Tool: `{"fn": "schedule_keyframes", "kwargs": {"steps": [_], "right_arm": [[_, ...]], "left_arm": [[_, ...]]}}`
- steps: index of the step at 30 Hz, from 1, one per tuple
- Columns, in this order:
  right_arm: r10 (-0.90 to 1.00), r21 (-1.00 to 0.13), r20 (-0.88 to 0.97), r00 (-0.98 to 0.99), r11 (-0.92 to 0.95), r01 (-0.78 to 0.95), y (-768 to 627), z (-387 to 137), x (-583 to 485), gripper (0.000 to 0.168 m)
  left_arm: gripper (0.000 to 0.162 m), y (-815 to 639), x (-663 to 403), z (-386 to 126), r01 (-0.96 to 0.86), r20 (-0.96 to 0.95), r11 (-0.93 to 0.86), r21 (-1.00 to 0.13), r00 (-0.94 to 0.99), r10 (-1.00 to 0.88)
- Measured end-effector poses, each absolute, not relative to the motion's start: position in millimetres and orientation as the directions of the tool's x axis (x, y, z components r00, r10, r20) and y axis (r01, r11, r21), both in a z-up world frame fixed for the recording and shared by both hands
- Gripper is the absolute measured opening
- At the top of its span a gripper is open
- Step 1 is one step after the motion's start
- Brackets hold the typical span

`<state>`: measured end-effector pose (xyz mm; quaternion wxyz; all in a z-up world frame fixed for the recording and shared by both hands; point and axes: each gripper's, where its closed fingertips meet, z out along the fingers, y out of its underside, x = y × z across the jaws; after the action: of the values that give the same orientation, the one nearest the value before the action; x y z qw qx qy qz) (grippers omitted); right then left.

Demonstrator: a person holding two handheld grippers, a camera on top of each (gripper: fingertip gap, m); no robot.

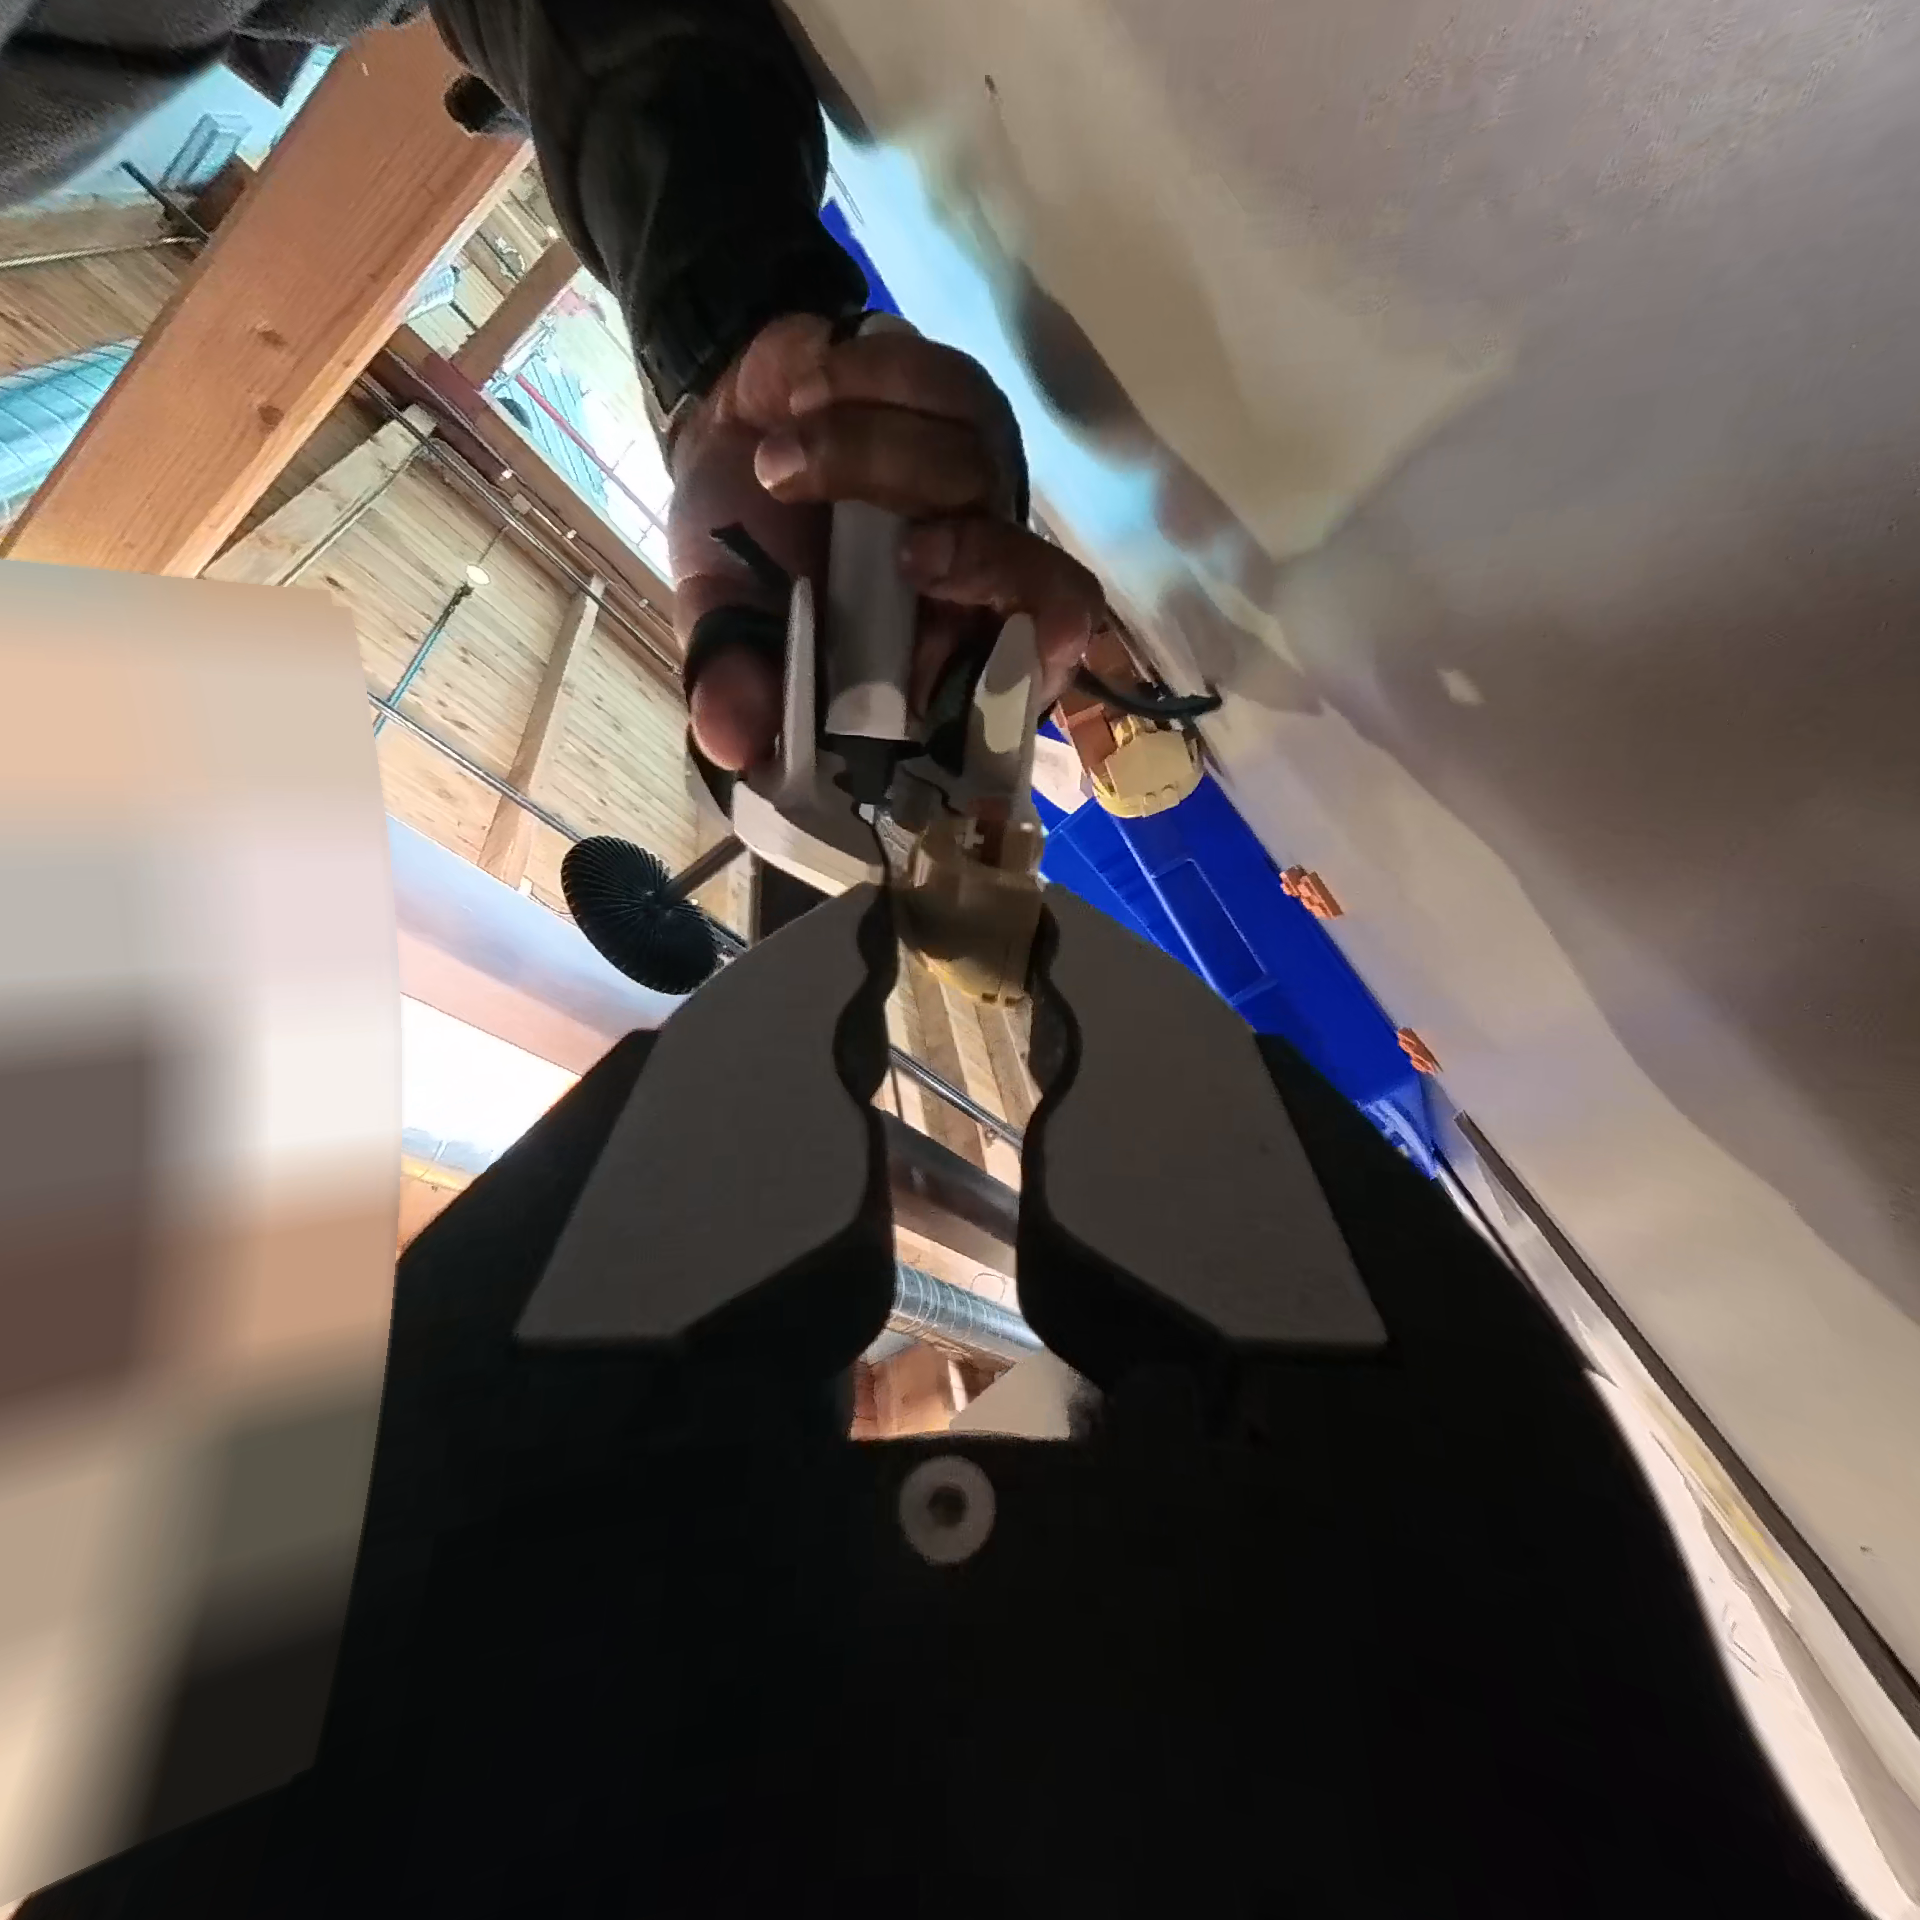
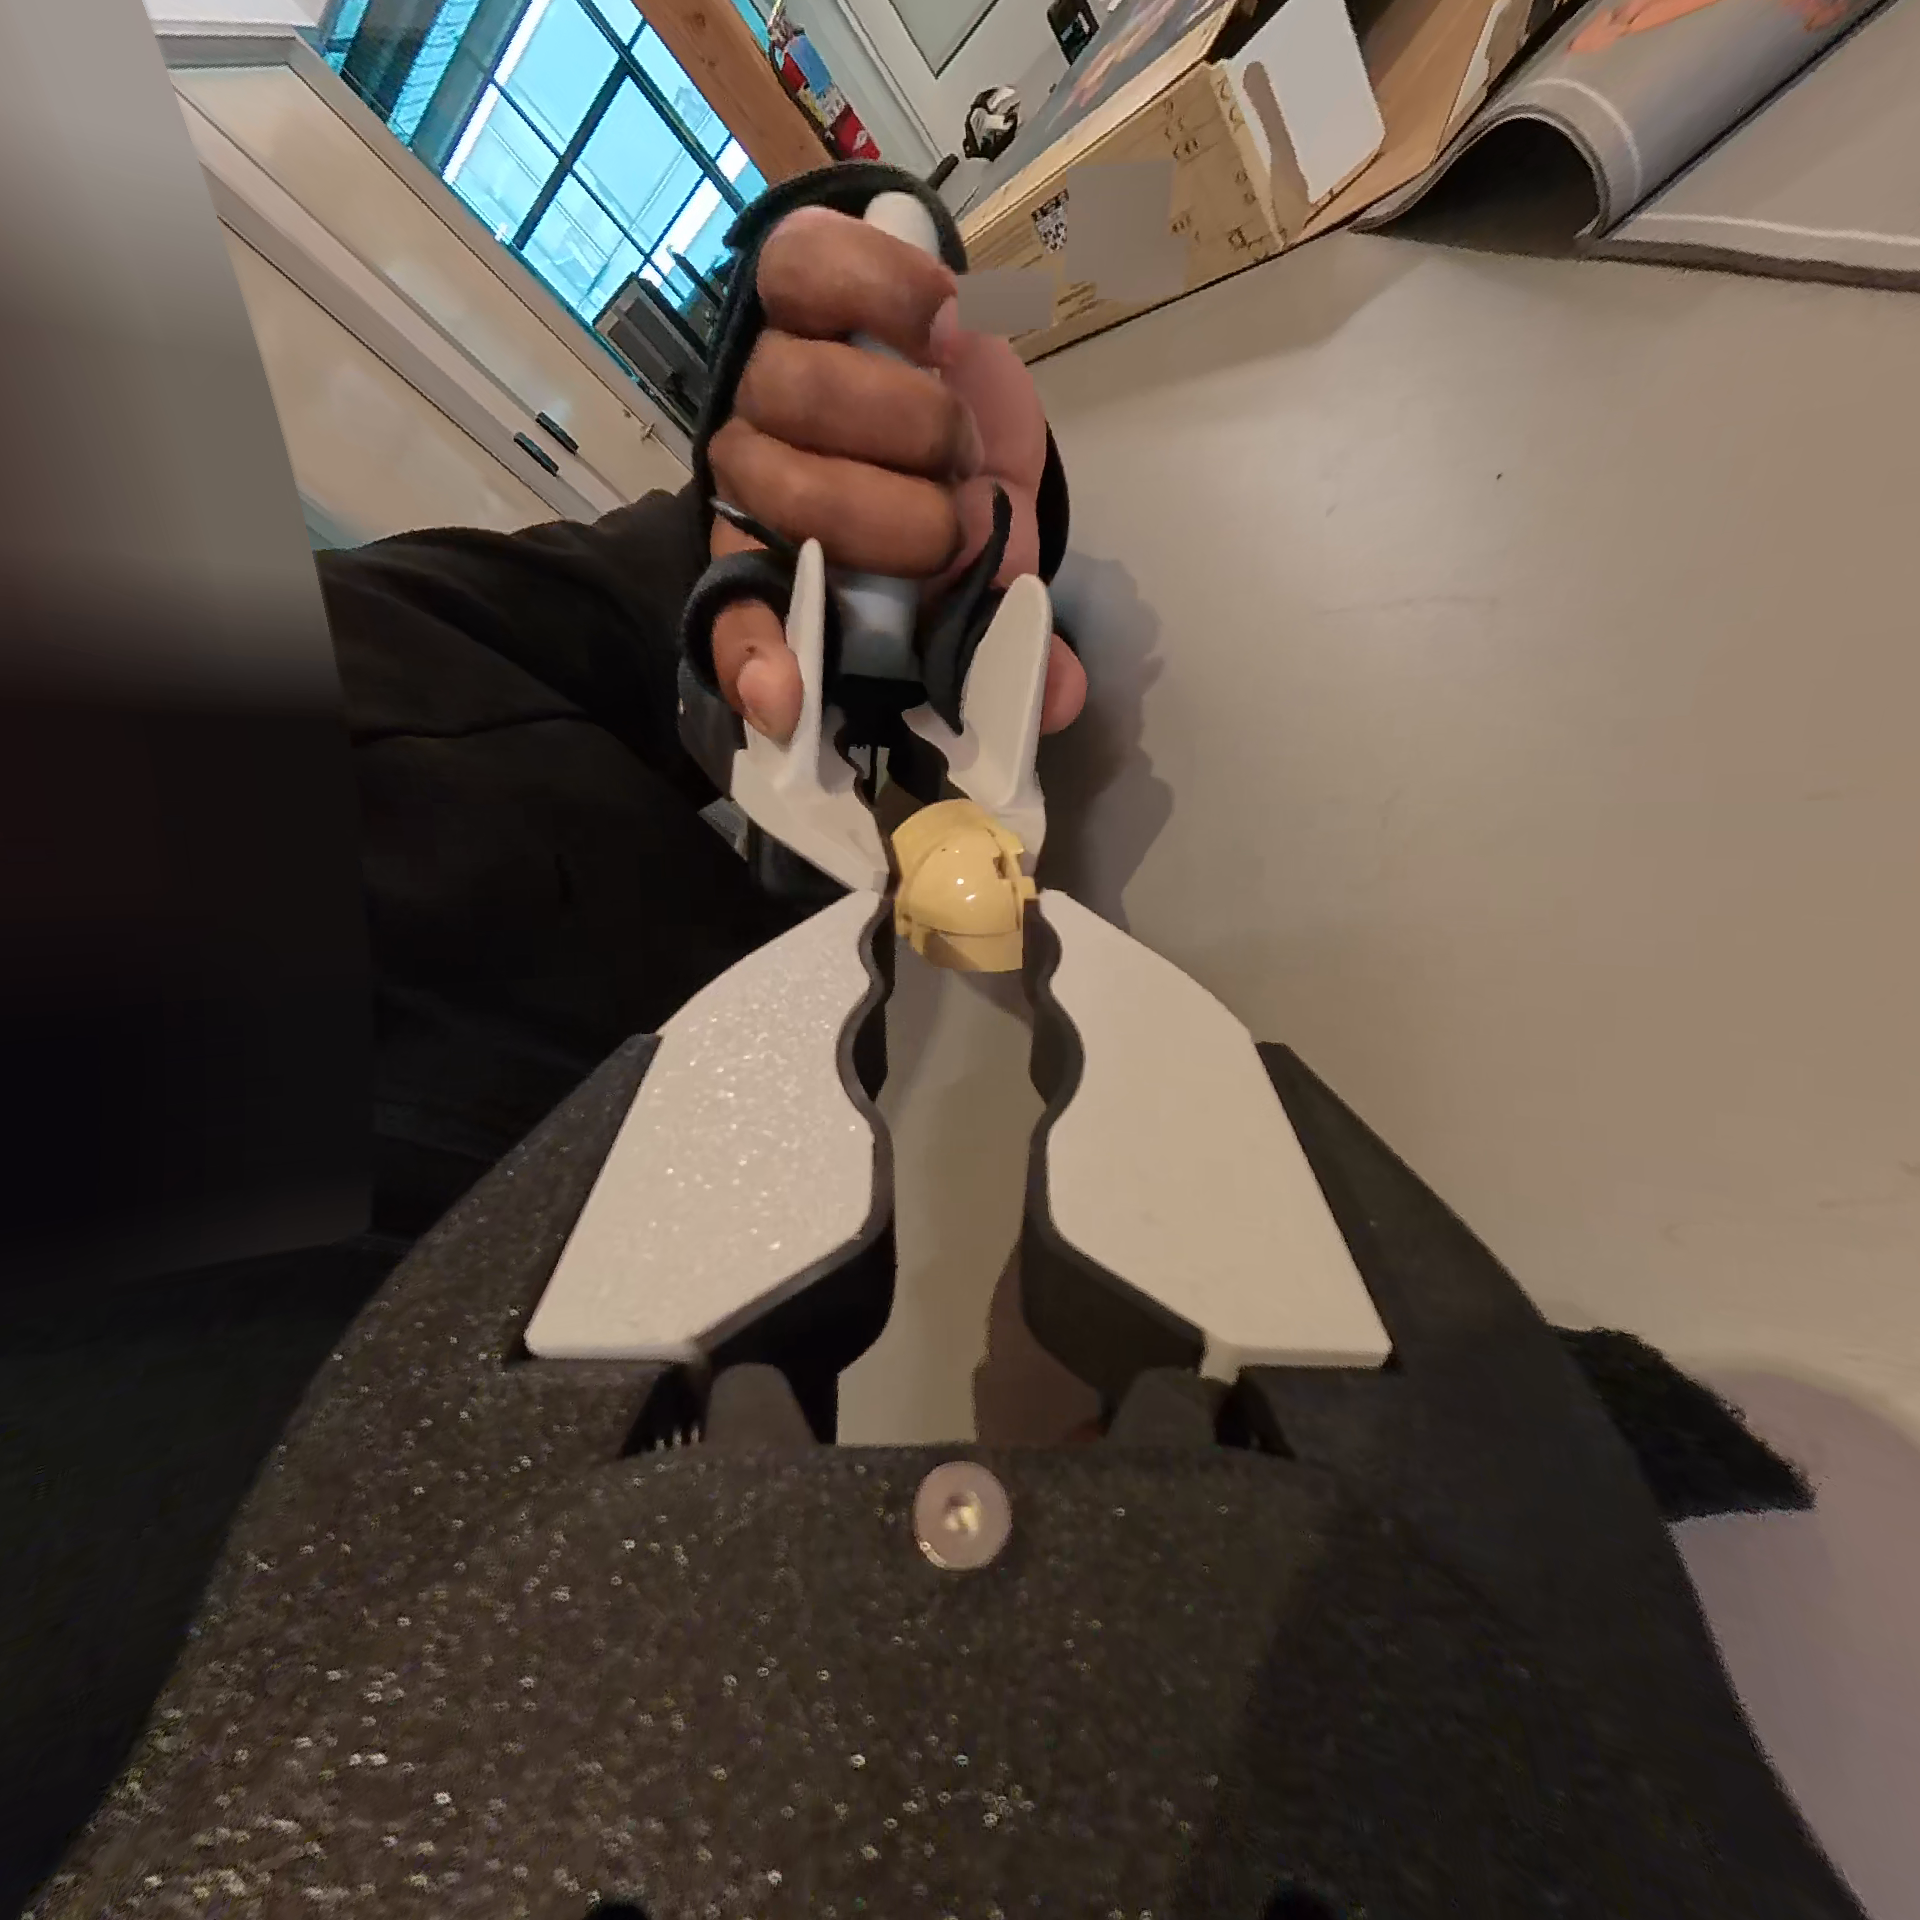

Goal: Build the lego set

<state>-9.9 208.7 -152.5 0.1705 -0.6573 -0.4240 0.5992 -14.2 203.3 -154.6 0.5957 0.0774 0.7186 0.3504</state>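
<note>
The two grippers are meeting tip to tip in the air above the white table (image 2: 1455,727), and a small tan lego piece (image 2: 961,899) is sitting right where they meet. In the right wrist view, the right gripper (image 2: 958,935) is closing its tips on the rounded, glossy tan shell, with the left gripper (image 2: 935,831) pinching the same piece from the far side. In the left wrist view, the left gripper (image 1: 961,935) is clamping the tan piece (image 1: 971,920) at its tips, while the right gripper (image 1: 914,821) is coming in from beyond it; a hand (image 1: 842,520) is squeezing that gripper's handle.

The piece is looking light and rigid, but its domed faces are smooth, so it is likely to slip or twist out of a tip hold. The flatter sides and stepped edges are probably the safer places to take it. It seems to be made of several small bricks, so a hard squeeze or a skewed push could pop them apart.

More tan and orange parts (image 1: 1143,769) are lying on the table beside a blue bin (image 1: 1195,914).
</note>
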Motion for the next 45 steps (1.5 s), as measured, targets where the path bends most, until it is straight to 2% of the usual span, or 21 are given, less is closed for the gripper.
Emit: {"fn": "schedule_keyframes", "kwargs": {"steps": [14,35,36,37,42,45], "right_arm": [[0.782,-0.736,-0.62,-0.062,-0.553,0.391,201,-161,-14,0.022],[0.782,-0.744,-0.619,-0.075,-0.552,0.377,183,-145,-27,0.018],[0.78,-0.744,-0.62,-0.077,-0.554,0.374,183,-145,-27,0.015],[0.785,-0.748,-0.616,-0.064,-0.557,0.361,186,-146,-26,0.0],[0.825,-0.771,-0.559,-0.086,-0.479,0.418,180,-155,-26,0.0],[0.824,-0.776,-0.565,-0.036,-0.516,0.363,196,-156,-21,0.0]], "left_arm": [[0.022,196,-13,-159,-0.271,-0.814,0.771,0.577,-0.267,0.515],[0.022,191,-11,-155,-0.252,-0.81,0.773,0.583,-0.253,0.528],[0.022,189,-11,-156,-0.244,-0.809,0.774,0.584,-0.249,0.532],[0.021,183,-9,-155,-0.218,-0.811,0.783,0.583,-0.221,0.542],[0.021,178,2,-162,-0.222,-0.824,0.797,0.561,-0.236,0.515],[0.021,188,-3,-160,-0.255,-0.832,0.794,0.552,-0.236,0.502]]}}
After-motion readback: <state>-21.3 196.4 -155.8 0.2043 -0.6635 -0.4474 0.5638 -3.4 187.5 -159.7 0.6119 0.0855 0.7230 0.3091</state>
